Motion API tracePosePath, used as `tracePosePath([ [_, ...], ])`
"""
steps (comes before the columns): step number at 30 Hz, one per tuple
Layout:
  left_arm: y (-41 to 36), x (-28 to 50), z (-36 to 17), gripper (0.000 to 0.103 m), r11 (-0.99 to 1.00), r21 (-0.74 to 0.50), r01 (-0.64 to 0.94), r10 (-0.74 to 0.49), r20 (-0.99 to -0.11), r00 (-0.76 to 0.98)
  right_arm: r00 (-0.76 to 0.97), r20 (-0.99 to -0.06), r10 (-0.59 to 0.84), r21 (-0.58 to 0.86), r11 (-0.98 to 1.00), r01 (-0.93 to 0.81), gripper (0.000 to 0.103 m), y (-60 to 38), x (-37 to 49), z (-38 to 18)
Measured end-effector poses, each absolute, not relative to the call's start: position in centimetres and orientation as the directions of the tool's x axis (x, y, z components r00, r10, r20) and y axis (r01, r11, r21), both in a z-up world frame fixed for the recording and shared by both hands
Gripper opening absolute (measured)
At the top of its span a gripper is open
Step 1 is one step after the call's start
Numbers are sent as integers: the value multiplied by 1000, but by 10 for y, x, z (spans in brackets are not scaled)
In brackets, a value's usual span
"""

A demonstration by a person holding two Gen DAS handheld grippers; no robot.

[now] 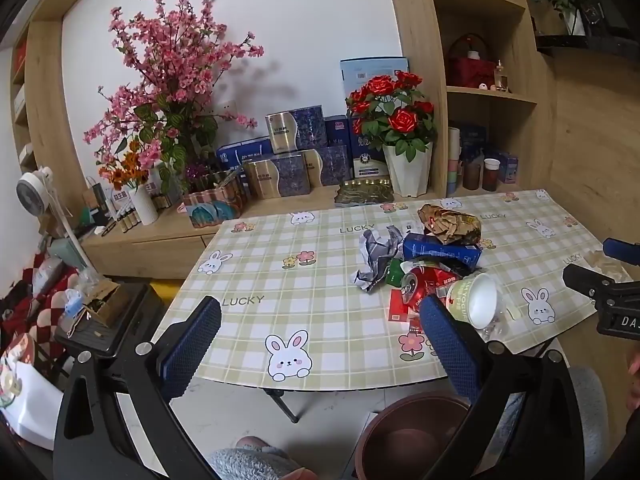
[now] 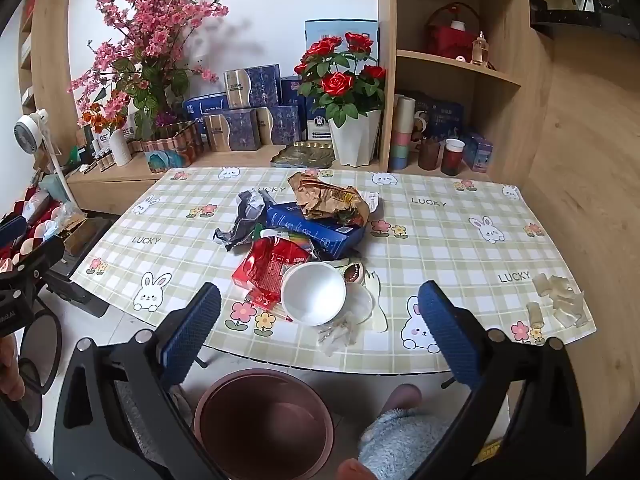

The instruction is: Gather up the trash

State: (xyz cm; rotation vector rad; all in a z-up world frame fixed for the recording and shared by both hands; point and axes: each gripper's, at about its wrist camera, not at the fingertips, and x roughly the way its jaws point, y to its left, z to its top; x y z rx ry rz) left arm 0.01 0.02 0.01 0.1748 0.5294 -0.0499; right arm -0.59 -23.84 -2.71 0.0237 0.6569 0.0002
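Note:
A trash pile lies mid-table: a white yogurt cup (image 2: 313, 298) on its side, a crushed red can (image 2: 272, 268), a blue carton (image 2: 316, 228), a crumpled brown wrapper (image 2: 330, 198) and crumpled grey paper (image 2: 246, 218). The pile also shows in the left wrist view, with the cup (image 1: 478, 299) and the can (image 1: 428, 284). A brown bin (image 2: 264, 424) stands on the floor below the table's near edge. My left gripper (image 1: 320, 344) is open and empty, left of the pile. My right gripper (image 2: 320, 332) is open and empty, just short of the cup.
The checked tablecloth (image 2: 460, 240) covers a small folding table. Clear plastic scraps (image 2: 560, 300) lie at its right corner. Behind it a wooden shelf (image 2: 248, 154) holds boxes, a rose pot (image 2: 354, 136) and pink blossoms (image 2: 152, 40). A black stool (image 1: 108, 320) stands left.

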Motion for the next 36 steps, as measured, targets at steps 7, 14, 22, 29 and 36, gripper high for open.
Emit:
tracePosePath([
  [7, 0, -1, 0, 97, 982, 165, 88, 6, -495, 869, 789, -615, 16, 26, 1000, 0, 97, -239, -5, -27],
  [14, 0, -1, 14, 97, 982, 167, 83, 11, -495, 869, 795, -607, 10, 24, 1000, 5, 97, -240, -7, -25],
  [22, 0, -5, 14, 97, 980, 179, 82, 15, -486, 874, 799, -601, 8, 20, 1000, 5, 97, -241, -9, -25],
  [29, 0, -6, 12, 97, 980, 183, 82, 17, -483, 876, 800, -600, 7, 19, 1000, 6, 97, -241, -9, -25],
  [36, -2, -6, 10, 97, 980, 184, 81, 18, -482, 876, 801, -599, 5, 17, 1000, 7, 97, -241, -9, -25],
])
